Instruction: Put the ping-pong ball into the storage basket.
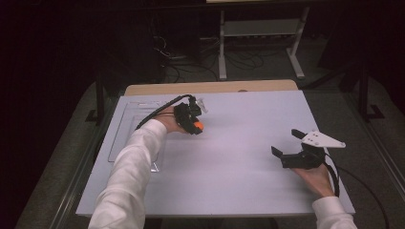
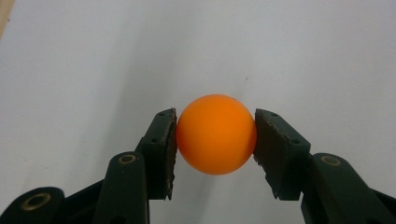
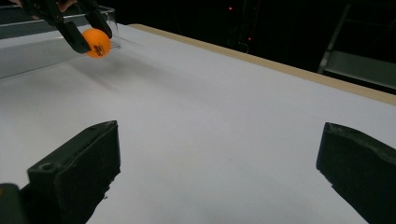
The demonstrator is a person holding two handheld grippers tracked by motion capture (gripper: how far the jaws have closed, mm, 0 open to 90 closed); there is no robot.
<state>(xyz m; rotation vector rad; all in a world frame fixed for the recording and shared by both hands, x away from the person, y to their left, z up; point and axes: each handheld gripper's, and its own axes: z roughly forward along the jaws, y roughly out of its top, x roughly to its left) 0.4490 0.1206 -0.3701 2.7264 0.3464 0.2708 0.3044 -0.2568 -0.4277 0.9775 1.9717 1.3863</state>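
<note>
On the white table (image 1: 239,157), toward its left rear, my left gripper (image 1: 196,125) is clamped on an orange ball (image 1: 198,126), one jaw pad pressed to each side of it at about its widest line. In the left gripper view the ball (image 2: 216,134) sits squarely between the pads, and the table surface beyond it looks bare. I judge the ball to be lifted just clear of the surface, since the right gripper view shows it (image 3: 96,42) hanging above a soft shadow, but I can't be sure of the gap.

A clear tray (image 1: 125,138) lies just to the left of that hand, its far wall (image 3: 51,23) visible behind the ball. If the ball is bound for the tray, the move is a short one leftward, and the left hand (image 1: 168,123) is plainly the nearer.

My right gripper (image 1: 290,149) rests well apart at the table's right front, jaws spread wide with nothing between them, aimed across the table toward the ball.

A dark printed mark shows on the ball in the right gripper view, too small to read. A ball has no long axis, so the grip angle matters little.
</note>
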